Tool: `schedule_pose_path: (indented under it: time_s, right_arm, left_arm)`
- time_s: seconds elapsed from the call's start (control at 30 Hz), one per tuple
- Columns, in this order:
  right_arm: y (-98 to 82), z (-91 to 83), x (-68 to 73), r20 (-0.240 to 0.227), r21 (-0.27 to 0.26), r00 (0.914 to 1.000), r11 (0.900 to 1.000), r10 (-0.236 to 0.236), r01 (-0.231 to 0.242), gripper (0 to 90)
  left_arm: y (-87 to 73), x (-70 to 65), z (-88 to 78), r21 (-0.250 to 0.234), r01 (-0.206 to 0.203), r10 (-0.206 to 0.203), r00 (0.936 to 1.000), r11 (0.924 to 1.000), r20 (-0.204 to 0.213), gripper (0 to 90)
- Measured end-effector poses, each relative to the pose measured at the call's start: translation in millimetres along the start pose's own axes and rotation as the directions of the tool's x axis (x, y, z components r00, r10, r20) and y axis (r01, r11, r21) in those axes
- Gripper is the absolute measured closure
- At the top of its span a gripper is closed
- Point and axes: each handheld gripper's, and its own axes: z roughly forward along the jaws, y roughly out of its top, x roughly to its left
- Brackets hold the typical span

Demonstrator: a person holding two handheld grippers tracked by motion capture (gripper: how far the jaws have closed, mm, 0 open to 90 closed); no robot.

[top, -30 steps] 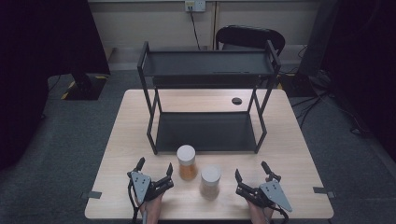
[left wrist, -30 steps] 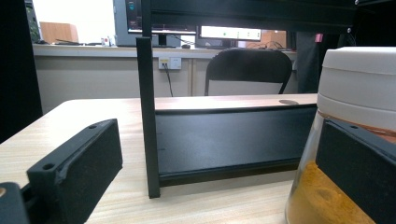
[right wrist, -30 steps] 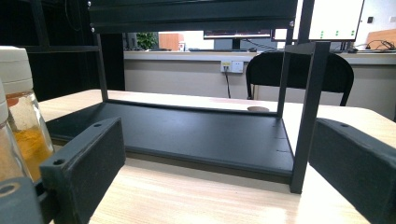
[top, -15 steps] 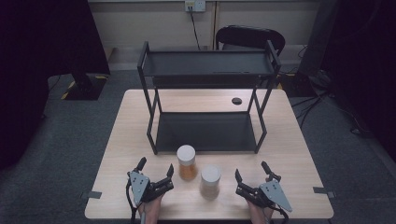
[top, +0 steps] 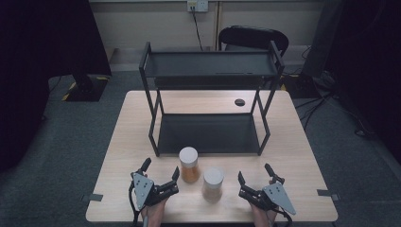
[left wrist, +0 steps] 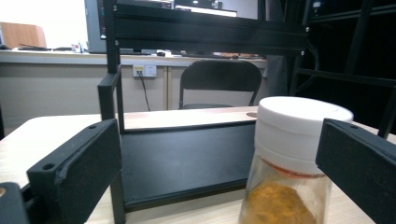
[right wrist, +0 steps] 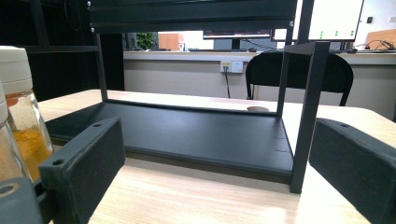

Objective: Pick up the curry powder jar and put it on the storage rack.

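Nothing looks begun: both white-capped glass jars, one of orange powder [top: 189, 165] and a paler one [top: 213, 183], stand before the black two-tier metal rack [top: 208, 66], apparently untouched, between the spread left gripper [top: 161, 176] and spread right gripper [top: 255, 177].

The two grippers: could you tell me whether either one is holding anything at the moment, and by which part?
Nothing is held. The left gripper and right gripper are both open on the table, apart from the two jars between them.
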Motion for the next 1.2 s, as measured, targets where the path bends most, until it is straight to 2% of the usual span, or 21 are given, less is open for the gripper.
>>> schedule_pose_path:
  time_s: [0.03,0.27,0.4,0.47,0.6,0.73,1.03,1.2]
  right_arm:
    - [0.0,0.0,0.0,0.000,0.000,1.0000,1.000,0.000,0.000,2.6]
    - [0.0,0.0,-0.1,-0.001,0.000,1.0000,1.000,0.000,0.000,2.6]
    - [0.0,0.0,-0.5,-0.003,0.000,1.0000,1.000,0.000,0.000,2.6]
    - [0.0,0.0,-0.5,-0.004,0.000,1.0000,1.000,0.000,0.000,2.6]
    - [0.0,0.0,-0.7,-0.004,0.000,1.0000,1.000,0.000,0.000,2.6]
    - [0.0,0.0,-0.6,-0.004,0.000,1.0000,1.000,0.000,0.000,2.6]
    - [0.0,-0.1,-1.2,-0.008,0.000,1.0000,1.000,0.000,0.000,2.6]
    - [0.0,-0.1,-1.1,-0.008,0.000,1.0000,1.000,0.000,0.000,2.6]
  left_arm:
    - [3.9,0.4,-0.2,-0.001,0.012,-0.012,0.9997,0.9999,0.022,0.0]
    - [12.1,-3.1,1.7,-0.023,-0.001,0.003,0.9984,0.9997,0.057,0.0]
    - [14.7,-4.7,7.3,-0.026,-0.003,0.005,0.9974,0.9997,0.072,0.0]
    - [16.2,-8.2,12.9,-0.029,-0.026,0.029,0.9957,0.9992,0.088,0.0]
    - [17.8,-11.5,22.6,-0.024,-0.018,0.021,0.9929,0.9996,0.117,0.0]
    - [18.4,-14.6,28.4,-0.019,-0.028,0.030,0.9903,0.9994,0.136,0.0]
    - [14.3,-13.5,43.4,0.056,-0.026,0.016,0.9840,0.9981,0.177,4.0]
    - [11.0,-13.8,49.2,0.094,-0.024,0.008,0.9844,0.9953,0.176,7.2]
